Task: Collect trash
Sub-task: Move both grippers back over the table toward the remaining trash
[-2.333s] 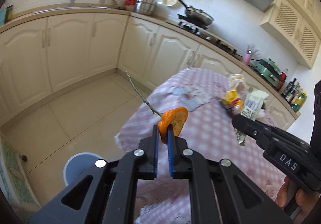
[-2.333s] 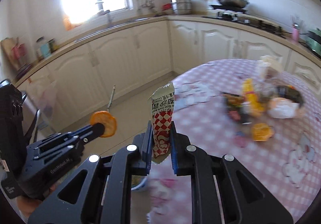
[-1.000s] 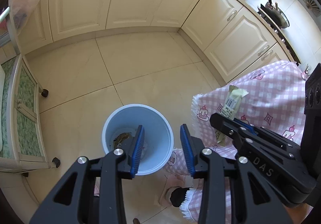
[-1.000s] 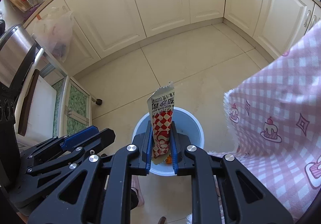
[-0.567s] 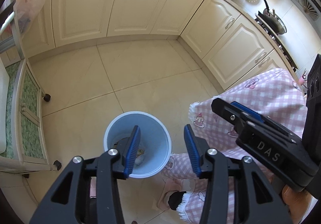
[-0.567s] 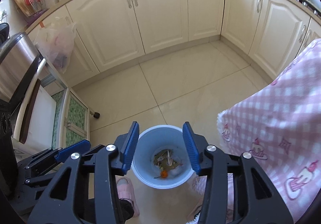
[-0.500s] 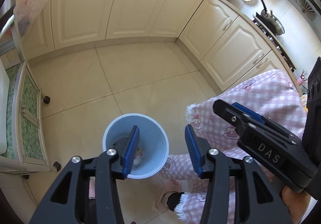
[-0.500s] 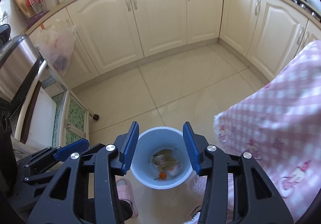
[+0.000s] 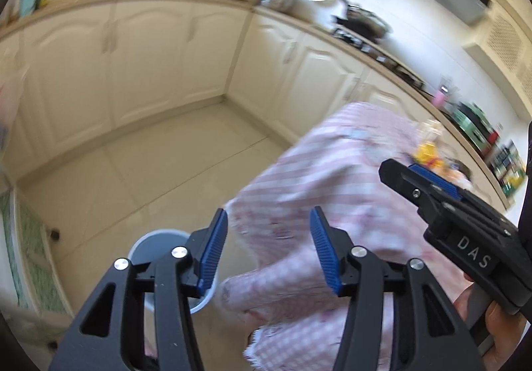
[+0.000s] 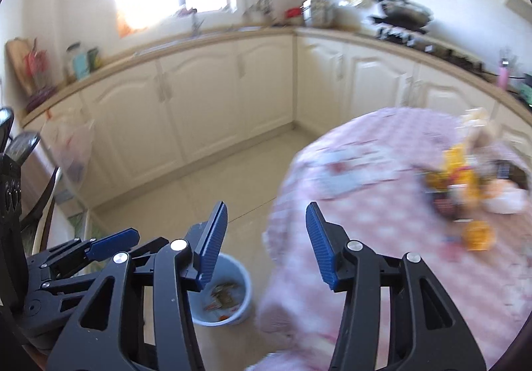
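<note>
While wrapper sits binned, both tools (image 9: 268, 246) empty, raised toward table (image 10: 382, 204)

Right claw (image 10: 266, 238) gapes empty above the kitchen floor; a bin (image 10: 244, 284) holds scraps beside the pink-clothed surface (image 10: 382, 224) strewn with blurred trash (image 10: 465, 185).

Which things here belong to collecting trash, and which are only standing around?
Belong to the job: blue bin on the floor, litter pile on the pink table, left gripper and right gripper, both open.

Only standing around: wok, hanging plastic bag.
</note>
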`<state>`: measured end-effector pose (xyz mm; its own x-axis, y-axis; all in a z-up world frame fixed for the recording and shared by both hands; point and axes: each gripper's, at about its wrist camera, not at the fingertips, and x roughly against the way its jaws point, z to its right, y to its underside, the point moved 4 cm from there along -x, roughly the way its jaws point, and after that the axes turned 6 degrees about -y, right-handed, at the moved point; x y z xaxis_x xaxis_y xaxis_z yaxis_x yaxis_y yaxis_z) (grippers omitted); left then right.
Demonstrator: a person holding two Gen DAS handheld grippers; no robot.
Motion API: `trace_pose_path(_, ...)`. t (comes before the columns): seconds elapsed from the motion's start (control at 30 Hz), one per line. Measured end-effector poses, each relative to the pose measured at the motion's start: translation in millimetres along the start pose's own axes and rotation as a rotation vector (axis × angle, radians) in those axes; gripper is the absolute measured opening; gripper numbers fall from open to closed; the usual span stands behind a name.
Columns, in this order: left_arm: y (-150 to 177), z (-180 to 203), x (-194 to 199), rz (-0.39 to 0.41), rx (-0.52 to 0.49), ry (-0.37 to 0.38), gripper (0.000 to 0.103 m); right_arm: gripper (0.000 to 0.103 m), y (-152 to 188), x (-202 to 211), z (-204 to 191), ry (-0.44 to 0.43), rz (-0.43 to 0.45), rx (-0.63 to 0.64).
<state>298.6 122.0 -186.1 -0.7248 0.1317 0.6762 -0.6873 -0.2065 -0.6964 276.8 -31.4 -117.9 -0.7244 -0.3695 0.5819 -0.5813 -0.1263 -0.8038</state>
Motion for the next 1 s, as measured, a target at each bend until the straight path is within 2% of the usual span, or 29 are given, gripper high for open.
trace_pose_path(0.2, -10, 93, 18, 0.033, -0.13, 0.09, 0.061, 0.05, 1, 68, 75, 0.113, 0.084, -0.082)
trace_pose_path(0.33, -9, 138, 17, 0.024, -0.186, 0.128, 0.061, 0.052, 12, 100, 132, 0.199, 0.111, -0.147)
trace_pose_path(0.5, -4, 188, -6, -0.022, -0.249, 0.157, 0.061, 0.052, 30, 112, 190, 0.274, 0.097, -0.233)
trace_pose_path(0.6, -3, 209, -25, -0.053, -0.274, 0.162, 0.061, 0.052, 38, 112, 211, 0.288, 0.08, -0.265)
trace_pose_path(0.73, -13, 223, -51, -0.086, -0.261, 0.148, 0.061, 0.052, 44, 106, 230, 0.288, 0.056, -0.29)
trace_pose_path(1.0, -35, 225, -102, -0.162, -0.123, 0.153, 0.061, 0.055, 36, 85, 244, 0.273, 0.038, -0.331)
